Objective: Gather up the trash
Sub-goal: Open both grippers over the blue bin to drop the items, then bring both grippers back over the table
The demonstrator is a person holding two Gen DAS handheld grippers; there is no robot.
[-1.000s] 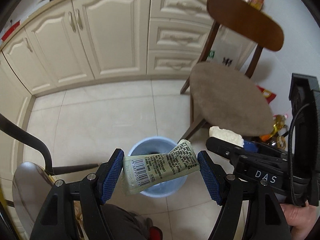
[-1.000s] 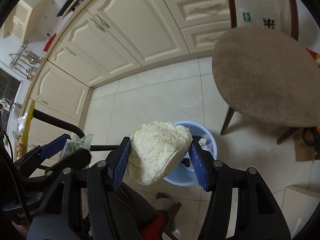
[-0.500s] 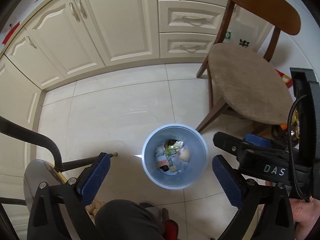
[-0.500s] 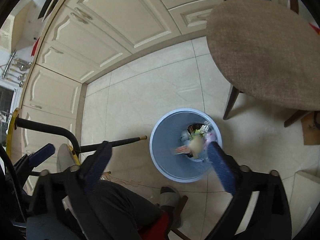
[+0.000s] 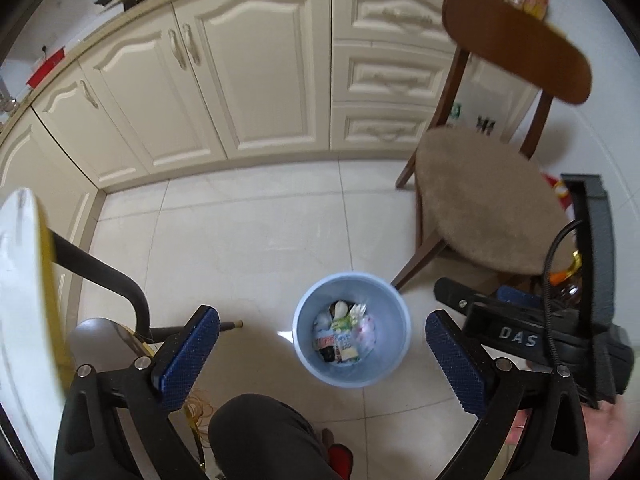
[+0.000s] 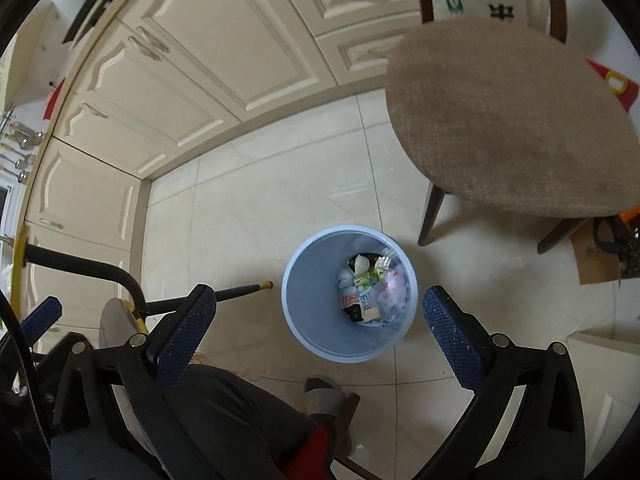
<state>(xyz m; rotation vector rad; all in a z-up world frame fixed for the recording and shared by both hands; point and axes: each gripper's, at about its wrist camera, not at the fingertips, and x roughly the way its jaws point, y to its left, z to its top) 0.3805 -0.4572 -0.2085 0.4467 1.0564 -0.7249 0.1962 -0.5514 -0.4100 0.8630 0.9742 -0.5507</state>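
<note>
Overhead views of a light-blue trash bin (image 5: 352,330) standing upright on the tiled floor, mouth facing up toward both cameras, its long axis vertical. The left gripper (image 5: 320,360) and right gripper (image 6: 316,330) hang above the bin, each with fingers spread wide and nothing between the pads. The collected trash (image 6: 372,288), wrappers and crumpled scraps, lies at the bottom of the bin, bunched toward the side nearer the wooden chair (image 5: 488,196). No piece shows a readable long axis at this size. Risks, as judged: the person's foot (image 6: 326,396) rests just beside the bin and could tip it, and the two grippers, close together above the bin, could collide.
</note>
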